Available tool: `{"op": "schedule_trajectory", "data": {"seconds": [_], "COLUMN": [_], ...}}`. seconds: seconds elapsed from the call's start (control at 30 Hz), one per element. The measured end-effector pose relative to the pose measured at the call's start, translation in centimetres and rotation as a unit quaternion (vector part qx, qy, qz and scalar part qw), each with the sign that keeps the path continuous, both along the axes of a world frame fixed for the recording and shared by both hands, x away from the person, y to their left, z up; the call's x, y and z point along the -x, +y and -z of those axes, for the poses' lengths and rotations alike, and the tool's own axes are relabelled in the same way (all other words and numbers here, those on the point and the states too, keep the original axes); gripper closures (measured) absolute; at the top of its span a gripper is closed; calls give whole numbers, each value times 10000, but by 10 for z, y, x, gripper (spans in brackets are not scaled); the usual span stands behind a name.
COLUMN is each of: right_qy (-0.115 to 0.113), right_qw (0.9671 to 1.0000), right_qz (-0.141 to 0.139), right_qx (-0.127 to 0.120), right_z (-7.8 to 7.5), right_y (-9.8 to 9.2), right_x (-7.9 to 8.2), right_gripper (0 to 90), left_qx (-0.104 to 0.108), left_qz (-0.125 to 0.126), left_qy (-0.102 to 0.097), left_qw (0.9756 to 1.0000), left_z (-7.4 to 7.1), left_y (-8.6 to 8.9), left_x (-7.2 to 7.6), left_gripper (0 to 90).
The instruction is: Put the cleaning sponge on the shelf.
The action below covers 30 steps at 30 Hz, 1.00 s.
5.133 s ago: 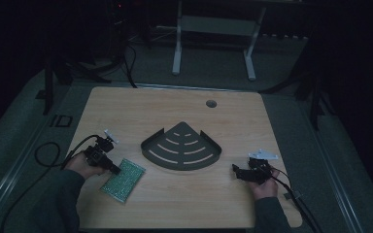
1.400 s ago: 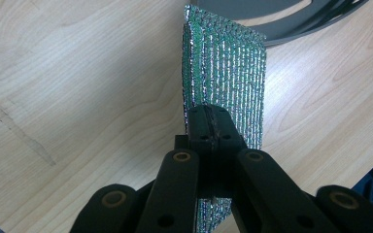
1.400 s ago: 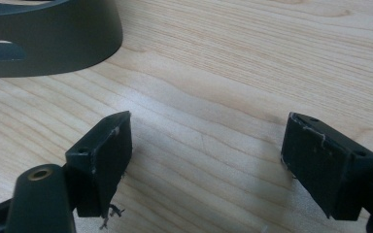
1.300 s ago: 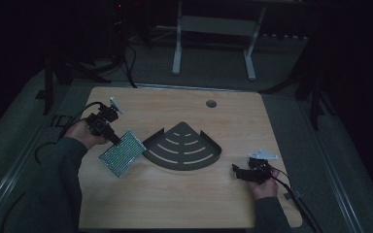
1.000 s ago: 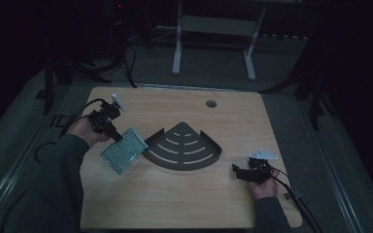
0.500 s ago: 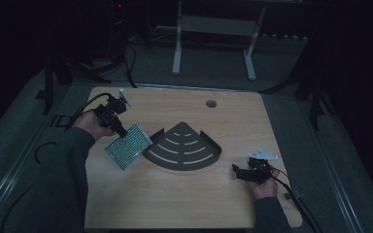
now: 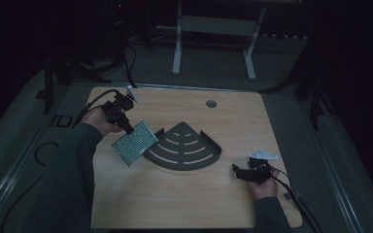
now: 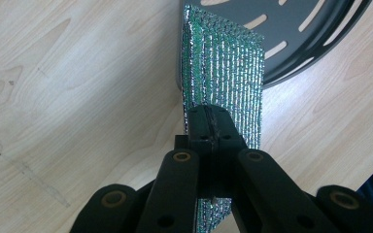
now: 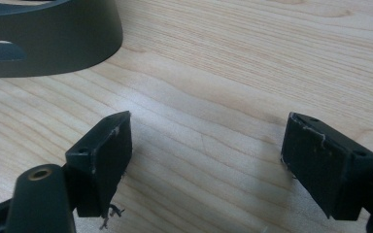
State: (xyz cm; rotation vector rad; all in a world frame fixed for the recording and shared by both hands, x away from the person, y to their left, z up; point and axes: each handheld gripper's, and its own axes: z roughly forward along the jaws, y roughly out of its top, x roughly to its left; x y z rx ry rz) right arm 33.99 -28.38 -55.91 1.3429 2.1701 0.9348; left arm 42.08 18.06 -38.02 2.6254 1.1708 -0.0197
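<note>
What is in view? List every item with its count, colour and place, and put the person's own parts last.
scouring pad: one, glittery green, held off the table at the left, its far edge by the rack.
corner rack: one, dark grey, slotted, fan-shaped, mid-table.
table: one, pale wood, with a round hole near its far edge.
metal stand: one, light grey, on the floor beyond the table.
left tongs: one, black, shut on the scouring pad.
right tongs: one, black, open, low over the table's right.
</note>
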Motion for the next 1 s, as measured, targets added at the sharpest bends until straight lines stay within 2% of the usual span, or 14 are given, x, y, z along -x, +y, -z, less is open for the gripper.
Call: {"op": "schedule_trajectory", "data": {"seconds": [0.2,0.73,1.0], "right_qy": [-1,-6,-7], "right_qw": [10000,10000,10000], "right_qz": [-4,-8,-11], "right_qx": [2,4,5], "right_z": [0,0,0], "right_y": [0,0,0], "right_x": [0,0,0], "right_gripper": [183,183,183], "left_qx": [57,-34,-73], "left_qz": [61,110,115], "left_qy": [24,-67,-30], "left_qw": [10000,9999,9999], "left_z": [-2,-3,1], "left_y": [-10,-23,-30], "left_x": [-7,-18,-24], "left_gripper": [900,900,900]}}
